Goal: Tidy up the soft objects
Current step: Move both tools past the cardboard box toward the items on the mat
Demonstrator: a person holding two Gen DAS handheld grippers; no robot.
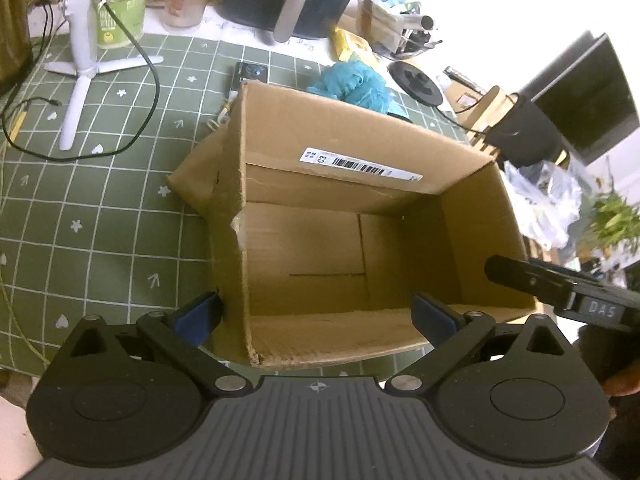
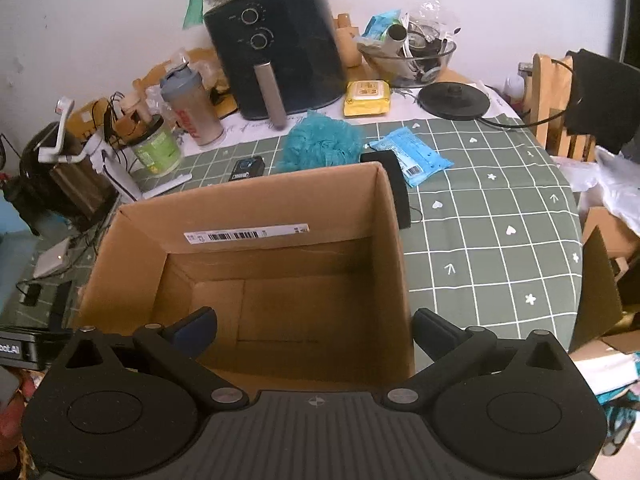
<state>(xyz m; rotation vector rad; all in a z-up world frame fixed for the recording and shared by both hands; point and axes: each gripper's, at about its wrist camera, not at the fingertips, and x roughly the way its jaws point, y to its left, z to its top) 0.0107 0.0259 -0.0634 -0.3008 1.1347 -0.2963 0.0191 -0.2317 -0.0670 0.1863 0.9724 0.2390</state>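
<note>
An open cardboard box (image 1: 340,152) stands on the green checked tablecloth, and its inside looks empty; it also shows in the right wrist view (image 2: 256,208). A teal mesh bath sponge (image 1: 352,80) lies just behind the box; it also shows in the right wrist view (image 2: 320,142). A blue soft packet (image 2: 412,156) lies right of the sponge. My left gripper (image 1: 316,312) is open and empty over the box's near left corner. My right gripper (image 2: 314,328) is open and empty over the box's near right corner. Part of the right gripper shows at the edge of the left wrist view (image 1: 560,288).
A black air fryer (image 2: 276,48), a shaker bottle (image 2: 192,108), a green jar (image 2: 156,148) and a yellow wipes pack (image 2: 367,98) stand at the back. A white tripod (image 1: 84,56) with cables stands left. A black kettle base (image 2: 454,100) and a glass bowl (image 2: 408,56) are at the back right.
</note>
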